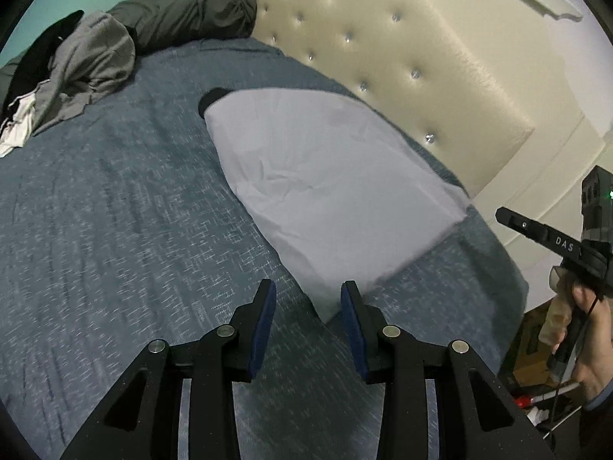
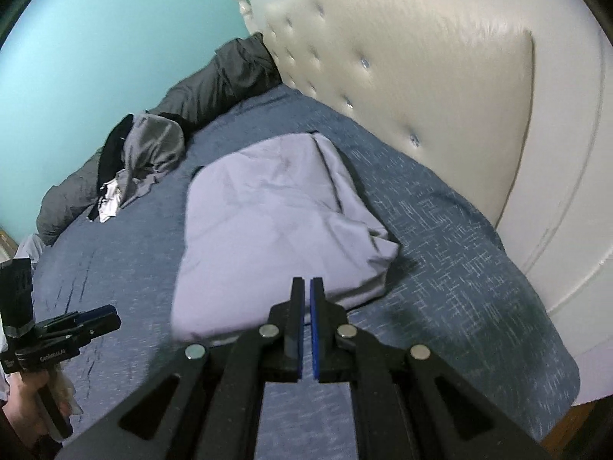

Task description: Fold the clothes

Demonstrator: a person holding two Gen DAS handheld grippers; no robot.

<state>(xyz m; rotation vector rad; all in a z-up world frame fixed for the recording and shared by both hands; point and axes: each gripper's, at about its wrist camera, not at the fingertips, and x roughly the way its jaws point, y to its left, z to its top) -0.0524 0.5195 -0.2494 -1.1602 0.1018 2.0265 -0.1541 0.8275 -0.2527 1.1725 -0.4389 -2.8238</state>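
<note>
A pale lavender garment (image 1: 325, 184) lies folded flat on the blue bedspread (image 1: 115, 230), near the headboard. It also shows in the right wrist view (image 2: 268, 222), with a rumpled fold on its right side. My left gripper (image 1: 308, 295) is open, above the bed, with the garment's near corner between its fingertips and nothing held. My right gripper (image 2: 307, 287) is shut and empty, hovering just above the garment's near edge. The right gripper's body (image 1: 555, 241) shows at the right of the left wrist view. The left gripper's body (image 2: 61, 329) shows at the lower left of the right wrist view.
A heap of grey, black and white clothes (image 1: 76, 73) lies at the bed's far left. A dark grey pillow or duvet roll (image 1: 191, 11) lies along the teal wall. The cream tufted headboard (image 1: 402, 57) borders the bed at right. Clutter lies on the floor (image 1: 536, 402) past the bed's corner.
</note>
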